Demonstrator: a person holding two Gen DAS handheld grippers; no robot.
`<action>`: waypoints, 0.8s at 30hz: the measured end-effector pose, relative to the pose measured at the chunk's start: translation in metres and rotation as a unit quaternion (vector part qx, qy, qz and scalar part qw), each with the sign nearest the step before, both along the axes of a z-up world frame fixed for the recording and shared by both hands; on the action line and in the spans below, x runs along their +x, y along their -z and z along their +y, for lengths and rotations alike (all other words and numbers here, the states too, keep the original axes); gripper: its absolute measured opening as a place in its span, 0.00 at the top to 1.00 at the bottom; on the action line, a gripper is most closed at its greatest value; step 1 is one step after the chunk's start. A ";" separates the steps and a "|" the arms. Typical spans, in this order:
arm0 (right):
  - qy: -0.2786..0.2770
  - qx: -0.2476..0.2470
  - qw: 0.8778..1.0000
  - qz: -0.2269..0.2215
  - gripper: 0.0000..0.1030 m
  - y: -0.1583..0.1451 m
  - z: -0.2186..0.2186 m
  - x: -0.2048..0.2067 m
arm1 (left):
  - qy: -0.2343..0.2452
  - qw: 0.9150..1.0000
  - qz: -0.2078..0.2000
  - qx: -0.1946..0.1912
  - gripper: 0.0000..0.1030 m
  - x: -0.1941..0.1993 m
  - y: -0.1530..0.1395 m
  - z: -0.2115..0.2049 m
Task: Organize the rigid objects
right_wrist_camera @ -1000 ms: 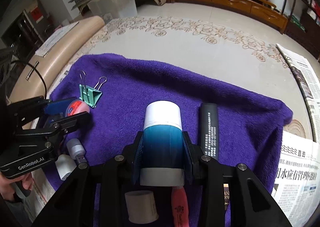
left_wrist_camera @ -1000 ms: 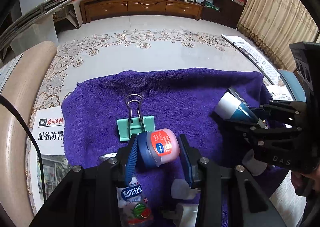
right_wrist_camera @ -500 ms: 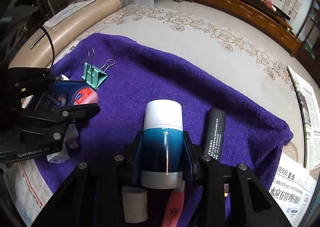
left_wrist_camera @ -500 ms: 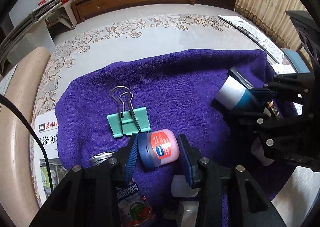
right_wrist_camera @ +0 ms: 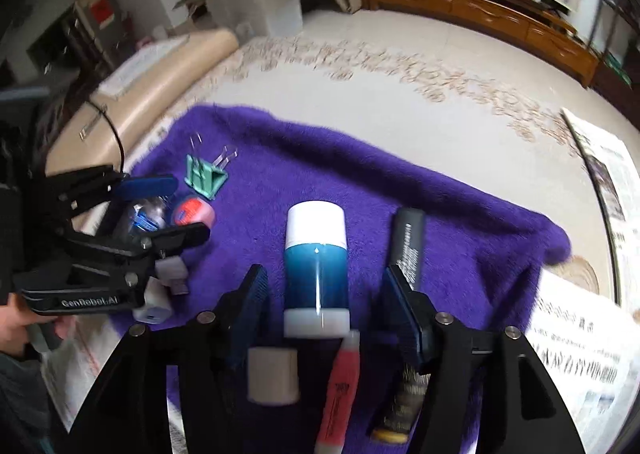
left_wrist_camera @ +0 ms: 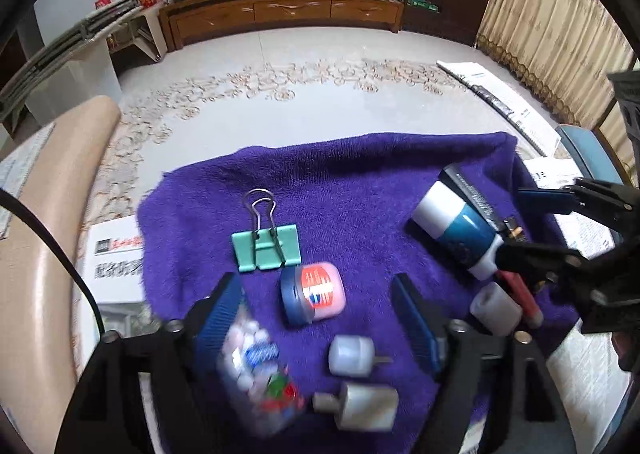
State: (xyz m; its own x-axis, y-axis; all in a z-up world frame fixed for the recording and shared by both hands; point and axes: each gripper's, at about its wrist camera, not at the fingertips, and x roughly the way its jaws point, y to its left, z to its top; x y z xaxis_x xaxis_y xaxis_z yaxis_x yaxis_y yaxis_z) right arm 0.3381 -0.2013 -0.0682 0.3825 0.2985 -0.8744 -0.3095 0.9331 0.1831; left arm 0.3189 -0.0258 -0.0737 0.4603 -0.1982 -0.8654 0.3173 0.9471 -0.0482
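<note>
A purple towel (left_wrist_camera: pixel 352 190) lies on the floor with small items on it. My left gripper (left_wrist_camera: pixel 316 306) is open; the pink and blue Vaseline jar (left_wrist_camera: pixel 314 292) lies on the towel between its fingers, free of them. My right gripper (right_wrist_camera: pixel 324 290) is open; the blue and white deodorant stick (right_wrist_camera: pixel 316 262) lies between its fingers, untouched. The jar also shows in the right wrist view (right_wrist_camera: pixel 193 213), and the stick in the left wrist view (left_wrist_camera: pixel 456 228). A green binder clip (left_wrist_camera: pixel 266 246) lies just beyond the jar.
A black tube (right_wrist_camera: pixel 410 246) lies right of the stick. A red marker (right_wrist_camera: pixel 340 390), a white cap (right_wrist_camera: pixel 273 374), white plugs (left_wrist_camera: pixel 352 356) and a candy bottle (left_wrist_camera: pixel 260 374) lie near the towel's front edge. Newspapers (right_wrist_camera: pixel 580 338) flank the towel. A beige roll (left_wrist_camera: pixel 48 214) lies left.
Both grippers have opened and let go: the jar and the deodorant stick now lie on the towel. Both grippers have pulled back a little.
</note>
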 end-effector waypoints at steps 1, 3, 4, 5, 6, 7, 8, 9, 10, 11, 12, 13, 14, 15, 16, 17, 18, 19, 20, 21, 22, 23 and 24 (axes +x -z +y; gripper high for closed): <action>0.014 0.009 1.000 -0.003 0.28 -0.007 -0.004 -0.008 | -0.002 1.000 -0.003 0.001 0.12 -0.006 -0.005 0.000; 0.031 0.016 0.999 -0.007 0.00 -0.015 -0.007 -0.022 | -0.010 1.000 -0.014 0.005 0.00 -0.024 -0.018 0.002; 0.042 0.017 0.999 -0.010 0.00 -0.020 -0.009 -0.033 | -0.012 1.000 -0.021 0.005 0.00 -0.034 -0.024 0.002; 0.050 0.019 0.999 -0.011 0.00 -0.023 -0.009 -0.040 | -0.017 0.999 -0.028 0.006 0.00 -0.046 -0.031 0.003; 0.062 0.018 0.998 -0.012 0.00 -0.027 -0.009 -0.051 | -0.023 0.999 -0.030 0.004 0.00 -0.058 -0.038 0.004; 0.076 0.011 0.997 -0.011 0.00 -0.030 -0.009 -0.063 | -0.029 0.999 -0.032 -0.001 0.00 -0.069 -0.043 0.006; 0.086 0.004 0.996 -0.010 0.00 -0.033 -0.008 -0.073 | -0.035 0.999 -0.034 -0.006 0.00 -0.082 -0.049 0.006; 0.097 -0.003 0.995 -0.011 0.00 -0.037 -0.007 -0.091 | -0.037 0.999 -0.034 -0.010 0.00 -0.095 -0.054 0.006; 0.105 -0.005 0.994 -0.011 0.00 -0.040 -0.005 -0.102 | -0.036 0.999 -0.034 -0.012 0.00 -0.107 -0.057 0.005; 0.115 -0.006 0.993 -0.012 0.00 -0.044 -0.003 -0.118 | -0.036 0.999 -0.035 -0.013 0.00 -0.120 -0.062 0.004; 0.121 -0.008 0.993 -0.015 0.00 -0.048 -0.001 -0.132 | -0.044 0.998 -0.037 -0.009 0.00 -0.134 -0.065 0.004; 0.126 -0.013 0.992 -0.019 0.00 -0.052 0.001 -0.145 | -0.052 0.998 -0.040 -0.005 0.00 -0.146 -0.069 0.005; 0.133 -0.017 0.991 -0.022 0.00 -0.056 0.002 -0.157 | -0.061 0.997 -0.043 -0.001 0.00 -0.160 -0.072 0.007; 0.141 -0.020 0.990 -0.026 0.00 -0.061 0.003 -0.171 | -0.069 0.997 -0.045 0.003 0.00 -0.174 -0.076 0.008; 0.147 -0.020 0.989 -0.029 0.00 -0.067 0.003 -0.186 | -0.075 0.996 -0.048 0.006 0.00 -0.184 -0.080 0.011; 0.152 -0.017 0.988 -0.032 0.00 -0.072 0.003 -0.200 | -0.078 0.996 -0.051 0.006 0.00 -0.197 -0.083 0.013; 0.156 -0.015 0.987 -0.035 0.00 -0.077 0.005 -0.218 | -0.081 0.995 -0.054 0.006 0.00 -0.209 -0.086 0.015; 0.158 -0.015 0.987 -0.037 0.00 -0.080 0.006 -0.227 | -0.084 0.995 -0.056 0.006 0.00 -0.221 -0.089 0.017; 0.161 -0.015 0.986 -0.039 0.00 -0.083 0.009 -0.237 | -0.084 0.995 -0.057 0.004 0.00 -0.233 -0.092 0.019; 0.165 -0.015 0.985 -0.042 0.00 -0.086 0.010 -0.252 | -0.084 0.995 -0.058 0.002 0.00 -0.240 -0.093 0.020; 0.168 -0.014 0.985 -0.043 0.00 -0.088 0.010 -0.263 | -0.083 0.995 -0.057 0.000 0.00 -0.249 -0.094 0.022; 0.172 -0.013 0.984 -0.043 0.00 -0.090 0.012 -0.272 | -0.084 0.995 -0.055 -0.003 0.00 -0.256 -0.096 0.024; 0.174 -0.013 0.984 -0.043 0.00 -0.091 0.013 -0.276 | -0.084 0.995 -0.052 -0.007 0.00 -0.263 -0.097 0.027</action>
State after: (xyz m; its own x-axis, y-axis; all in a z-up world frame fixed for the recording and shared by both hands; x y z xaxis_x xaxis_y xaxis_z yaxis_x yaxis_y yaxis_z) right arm 0.0624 -0.1882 0.0232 0.5307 0.1147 -0.8398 0.0153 0.9893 0.1448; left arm 0.0560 0.0008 0.0235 0.5753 -0.1224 -0.8088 0.1578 0.9868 -0.0371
